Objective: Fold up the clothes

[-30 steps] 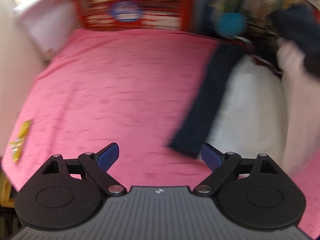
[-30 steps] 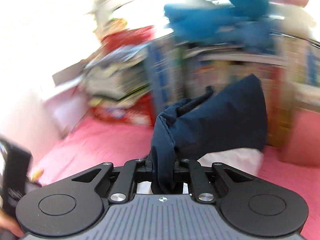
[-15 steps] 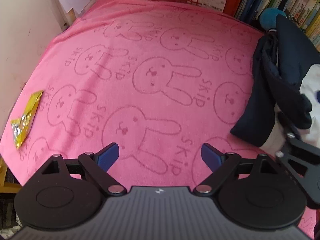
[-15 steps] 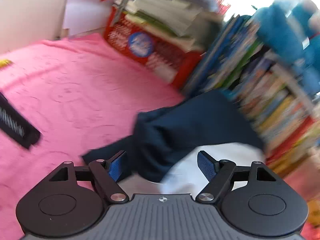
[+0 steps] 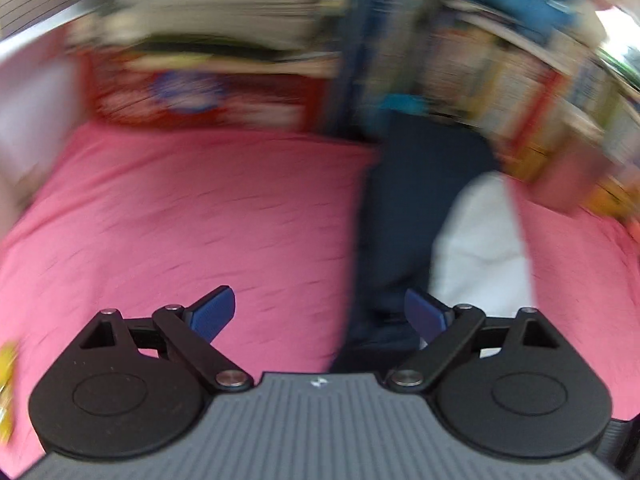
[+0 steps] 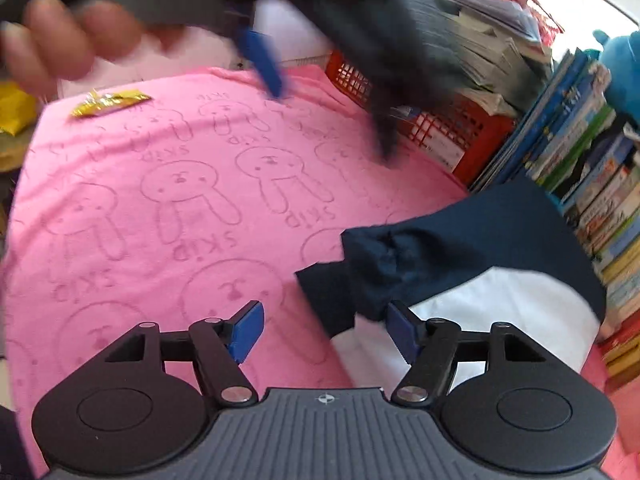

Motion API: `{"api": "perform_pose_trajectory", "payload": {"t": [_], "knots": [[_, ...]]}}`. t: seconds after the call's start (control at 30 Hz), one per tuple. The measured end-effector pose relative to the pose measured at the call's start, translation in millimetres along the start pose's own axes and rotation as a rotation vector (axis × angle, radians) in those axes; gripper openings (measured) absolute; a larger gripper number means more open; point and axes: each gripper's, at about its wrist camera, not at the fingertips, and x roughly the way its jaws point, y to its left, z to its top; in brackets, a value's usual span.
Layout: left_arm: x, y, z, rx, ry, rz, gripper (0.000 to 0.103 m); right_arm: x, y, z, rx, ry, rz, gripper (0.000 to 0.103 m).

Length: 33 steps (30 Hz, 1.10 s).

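A navy and white garment (image 6: 460,256) lies crumpled at the right side of a pink rabbit-print towel (image 6: 160,200). My right gripper (image 6: 324,332) is open and empty, just in front of the garment's navy sleeve end. My left gripper (image 5: 320,316) is open and empty above the towel; its view is blurred, with the garment (image 5: 404,232) ahead to the right. In the right wrist view the left gripper (image 6: 332,40) passes overhead, blurred, with the hand (image 6: 68,36) that holds it.
A red basket (image 6: 432,128) of papers stands behind the towel. A row of books (image 6: 592,176) lines the right side. A yellow wrapper (image 6: 110,102) lies at the towel's far left corner. A blue plush toy (image 6: 624,64) sits on the books.
My right gripper let go of the navy garment, which now lies on the towel. The right gripper has swung left and down. The left gripper has lifted and tilted up toward the shelves.
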Motion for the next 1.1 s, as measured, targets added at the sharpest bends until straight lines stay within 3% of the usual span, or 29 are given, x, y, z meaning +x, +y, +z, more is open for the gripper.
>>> {"api": "perform_pose_trajectory", "payload": {"t": [0.07, 0.17, 0.33, 0.47, 0.57, 0.67, 0.8, 0.9, 1.1], "knots": [[22.0, -17.9, -0.8, 0.076, 0.026, 0.056, 0.094, -7.6, -4.7, -4.0, 0.034, 0.011, -0.003, 0.068], [55.5, -29.9, -9.6, 0.146, 0.083, 0.17, 0.095, -17.8, -19.4, -22.4, 0.109, 0.049, -0.108, 0.068], [71.9, 8.9, -25.0, -0.009, 0.179, 0.188, 0.096, -22.8, -50.6, -57.2, 0.249, 0.137, -0.382, 0.07], [59.5, 9.2, -28.7, 0.036, 0.185, 0.214, 0.096, -17.8, -31.4, -58.3, 0.129, 0.098, -0.359, 0.073], [40.9, 8.7, -19.3, 0.009, 0.141, 0.19, 0.091, -6.4, -3.6, -54.2, -0.015, 0.045, -0.361, 0.085], [28.9, -0.1, -4.0, 0.015, 0.053, 0.117, 0.093, 10.6, 12.4, -52.2, -0.097, 0.027, -0.446, 0.086], [66.1, -21.7, -6.3, 0.179, 0.076, 0.224, 0.094, 22.1, 12.7, -59.2, -0.136, 0.031, -0.612, 0.089], [85.2, -15.9, -18.0, 0.187, 0.115, 0.253, 0.095, 22.0, 1.7, -81.8, -0.147, 0.086, -0.729, 0.093], [87.6, -14.7, -28.4, 0.215, 0.106, 0.248, 0.096, -7.1, -3.3, -126.6, -0.171, 0.114, -0.768, 0.096]]}}
